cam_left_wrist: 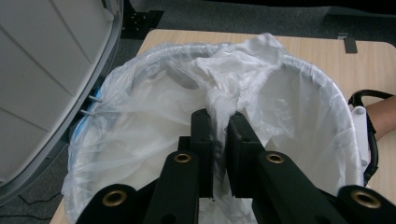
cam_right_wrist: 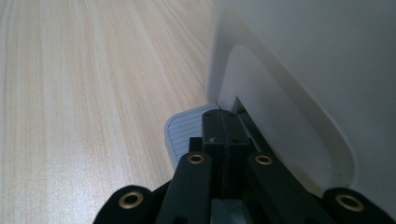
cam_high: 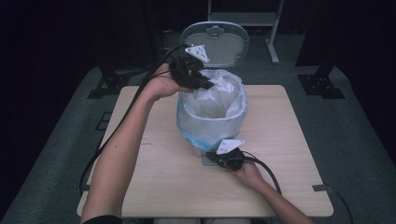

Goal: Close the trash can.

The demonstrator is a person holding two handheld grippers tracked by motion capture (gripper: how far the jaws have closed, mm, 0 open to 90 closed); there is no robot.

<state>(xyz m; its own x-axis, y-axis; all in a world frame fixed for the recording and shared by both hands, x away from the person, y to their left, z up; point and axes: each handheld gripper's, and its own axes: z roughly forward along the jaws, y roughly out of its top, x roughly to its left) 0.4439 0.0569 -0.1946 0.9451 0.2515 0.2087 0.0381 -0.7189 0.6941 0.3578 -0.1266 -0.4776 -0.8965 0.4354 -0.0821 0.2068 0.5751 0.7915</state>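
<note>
One pedal bin (cam_high: 212,125) stands near the middle of one light wooden table (cam_high: 289,140), its single grey lid (cam_high: 215,43) thrown back upright on the far side. One thin white plastic liner (cam_high: 212,105) sits in the bin, its edge folded out over the rim all round and hanging down the outside wall; a little blue shows under the liner at the near left of the rim. Two grippers are in play, one in each of the person's hands. The left gripper (cam_high: 208,84) reaches in from the left at the far left of the rim; in the left gripper view its two black jaws stand almost together with a gathered, twisted bunch of the liner (cam_left_wrist: 219,100) pinched between the pads, pulled up and inward from the rim over the bin's mouth. The right gripper (cam_high: 212,157) lies low on the table at the near foot of the bin, just right of centre; in the right gripper view its two jaws are pressed fully together with nothing between them, their tips resting on top of the one ribbed grey foot pedal (cam_right_wrist: 184,133) that sticks out from a notch in the bin's white wall (cam_right_wrist: 299,70). One black cable trails back from each gripper along the forearm, and each gripper carries one grey three-cornered plate on top.
</note>
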